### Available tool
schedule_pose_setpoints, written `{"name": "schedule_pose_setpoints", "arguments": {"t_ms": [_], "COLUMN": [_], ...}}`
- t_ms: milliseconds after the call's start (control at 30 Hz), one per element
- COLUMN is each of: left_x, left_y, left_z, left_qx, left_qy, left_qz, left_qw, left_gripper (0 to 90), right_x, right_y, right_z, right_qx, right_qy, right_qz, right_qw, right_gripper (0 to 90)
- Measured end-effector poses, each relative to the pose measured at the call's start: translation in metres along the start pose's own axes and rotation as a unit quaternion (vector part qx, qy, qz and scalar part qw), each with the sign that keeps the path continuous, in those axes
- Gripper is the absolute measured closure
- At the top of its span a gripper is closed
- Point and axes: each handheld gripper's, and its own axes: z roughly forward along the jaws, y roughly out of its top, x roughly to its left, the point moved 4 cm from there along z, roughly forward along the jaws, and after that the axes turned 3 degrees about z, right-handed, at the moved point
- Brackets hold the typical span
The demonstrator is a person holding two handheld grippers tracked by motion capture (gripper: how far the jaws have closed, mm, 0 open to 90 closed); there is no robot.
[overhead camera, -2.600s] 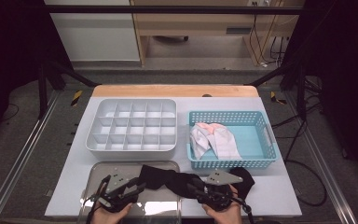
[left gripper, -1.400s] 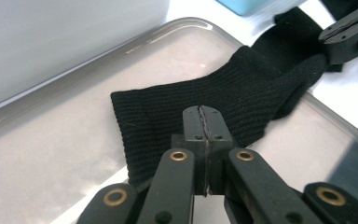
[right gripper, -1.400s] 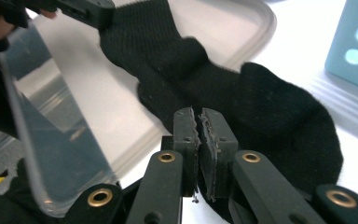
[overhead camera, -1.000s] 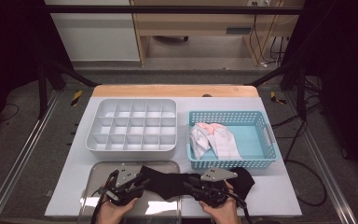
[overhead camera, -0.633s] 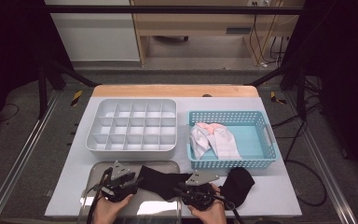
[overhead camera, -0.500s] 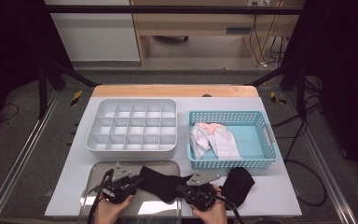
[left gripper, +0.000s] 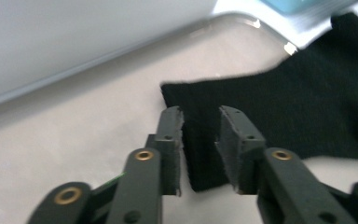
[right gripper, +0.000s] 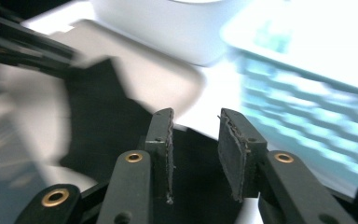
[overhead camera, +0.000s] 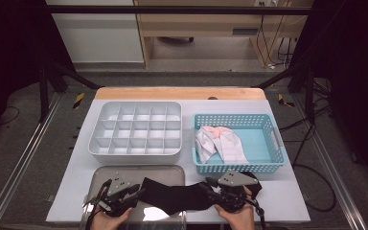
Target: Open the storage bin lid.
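Observation:
A black cloth [overhead camera: 172, 194] lies stretched from the metal tray [overhead camera: 139, 170] onto the white table top. My left gripper [overhead camera: 138, 190] is at the cloth's left end. In the left gripper view the left gripper [left gripper: 200, 121] stands open, its jaws straddling the corner of the black cloth [left gripper: 284, 107] just above the tray [left gripper: 74, 130]. My right gripper [overhead camera: 212, 186] is over the cloth's right part. In the right gripper view the right gripper [right gripper: 196, 126] is open, with the black cloth [right gripper: 107, 121] under it. The cloth's right end is partly hidden behind that hand.
A white tray of several compartments [overhead camera: 136, 129] stands behind the metal tray. To its right a blue basket [overhead camera: 268, 143] holds pink and white cloth [overhead camera: 220, 143]. The table's front edge runs just below both hands.
My right gripper slid left along the cloth and has come back to the right. The bunched right end is drawn out and the cloth lies flatter. The left gripper has barely moved.

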Motion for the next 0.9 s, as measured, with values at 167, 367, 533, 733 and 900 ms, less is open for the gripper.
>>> {"name": "schedule_pose_setpoints", "arguments": {"t_ms": [167,367,533,733,900], "left_x": [0.008,0.003,0.003,0.006,0.007], "left_y": [-0.003,-0.005,-0.003,0.0,-0.001], "left_z": [0.005,0.011,0.01,0.006,0.009], "left_qx": [0.011,0.028,0.029,0.015,0.01], "left_qy": [0.003,-0.009,-0.007,-0.005,0.0], "left_qz": [-0.015,-0.017,-0.012,-0.012,-0.004], "left_qw": [0.9998,0.9994,0.9995,0.9998,0.9999], "left_gripper": [66.7,79.4,87.3,88.0,83.4], "right_x": [-0.022,-0.017,-0.024,-0.041,-0.04], "right_y": [-0.014,-0.024,-0.019,-0.02,-0.019], "right_z": [0.01,0.023,0.016,0.007,0.007], "right_qx": [0.05,0.1,0.096,0.096,0.089], "right_qy": [-0.041,-0.04,-0.048,-0.077,-0.074], "right_qz": [0.016,0.014,0.011,0.036,0.035], "right_qw": [0.9978,0.9941,0.9941,0.9918,0.9927], "right_gripper": [64.8,77.6,87.3,87.3,80.8]}}
